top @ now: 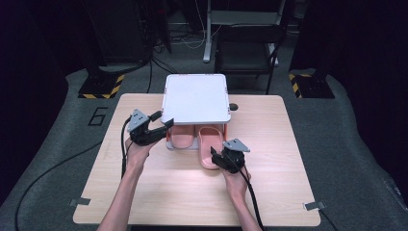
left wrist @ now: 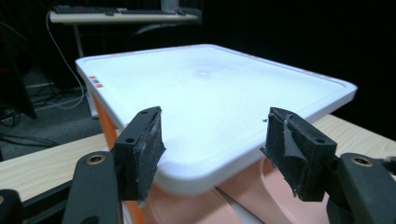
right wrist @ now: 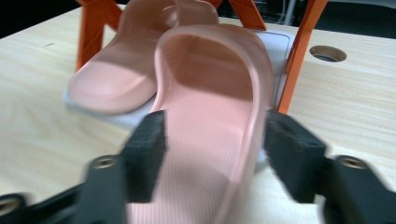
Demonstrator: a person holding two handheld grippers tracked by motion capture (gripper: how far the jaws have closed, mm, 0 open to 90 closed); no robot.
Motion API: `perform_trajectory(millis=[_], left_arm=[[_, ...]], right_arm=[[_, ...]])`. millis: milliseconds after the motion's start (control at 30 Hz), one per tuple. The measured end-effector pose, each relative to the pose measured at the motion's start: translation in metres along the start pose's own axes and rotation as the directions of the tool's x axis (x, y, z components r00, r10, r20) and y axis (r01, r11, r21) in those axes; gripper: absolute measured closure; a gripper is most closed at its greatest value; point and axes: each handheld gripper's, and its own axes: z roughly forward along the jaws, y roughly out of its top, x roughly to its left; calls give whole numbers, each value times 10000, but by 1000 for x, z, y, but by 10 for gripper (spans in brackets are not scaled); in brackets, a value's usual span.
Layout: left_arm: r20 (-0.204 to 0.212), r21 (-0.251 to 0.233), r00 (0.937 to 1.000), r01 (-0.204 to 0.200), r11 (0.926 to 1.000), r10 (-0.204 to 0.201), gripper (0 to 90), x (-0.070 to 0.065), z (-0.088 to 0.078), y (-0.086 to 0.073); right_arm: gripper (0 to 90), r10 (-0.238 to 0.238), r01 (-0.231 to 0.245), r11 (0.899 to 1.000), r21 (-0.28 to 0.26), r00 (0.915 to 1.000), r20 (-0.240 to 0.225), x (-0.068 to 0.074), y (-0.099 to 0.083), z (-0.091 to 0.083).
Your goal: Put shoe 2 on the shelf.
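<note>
On the bench (top: 144, 192) stands the rack with its white top shelf (top: 196, 98), and my left claw (top: 161, 121) hovers open at its near left corner, gripping nothing. The right-hand pink slipper (top: 210, 150) juts heel-first from the lower shelf beside its mate (top: 182, 137). My right claw (top: 217, 156) straddles that heel, pads apart; I should keep it centred and push straight in.

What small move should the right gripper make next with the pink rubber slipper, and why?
Probably draw the right gripper straight back. Its jaws stand apart on both sides of the pink rubber slipper's heel without pressing it, and the toe already lies under the white shelf with orange legs, beside the other pink slipper.
</note>
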Motion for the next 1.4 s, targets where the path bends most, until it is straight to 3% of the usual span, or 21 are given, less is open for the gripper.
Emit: perform_trajectory(millis=[133,200,333,600,800,867,1000,1100,1300,1367,1400], left_arm=[[22,259,9998,188,9995,-188,343,1,14,1],[26,319,9998,212,9993,-212,332,2,19,1],[35,700,10000,-57,9975,55,316,1,22,4],[40,665,10000,44,9978,-47,316,1,25,4],[160,737,9999,10,9973,-22,322,2,25,5],[169,736,9999,15,9973,-28,323,2,25,5],[184,695,9998,100,9975,-113,334,2,25,5],[181,696,9997,131,9975,-144,334,2,25,5],[158,731,9998,117,9973,-129,334,2,26,5],[168,765,9998,107,9970,-120,334,2,25,5],[185,781,9997,132,9969,-147,334,2,25,5]], right_arm=[[230,-502,510,9985,197,9980,-378,-4,-8,-10],[200,-523,544,9981,296,9963,-675,-4,-11,-12],[188,-627,664,9974,262,9904,-1235,-2,-17,-18],[203,-1306,1413,9850,993,9856,-1070,7,-35,-20],[213,-1463,1644,9741,1554,9818,-1215,10,-46,-10],[222,-1598,1743,9711,1631,9823,-979,9,-46,-7],[222,-1543,1669,9695,1797,9846,-822,6,-42,2],[238,-1276,1389,9763,1660,9888,-771,5,-38,9],[247,-1246,1321,9781,1610,9906,-559,2,-23,24],[248,-1043,1085,9796,1694,9940,-334,2,-19,32],[248,-1150,1191,9759,1831,9928,-327,0,-17,34]])
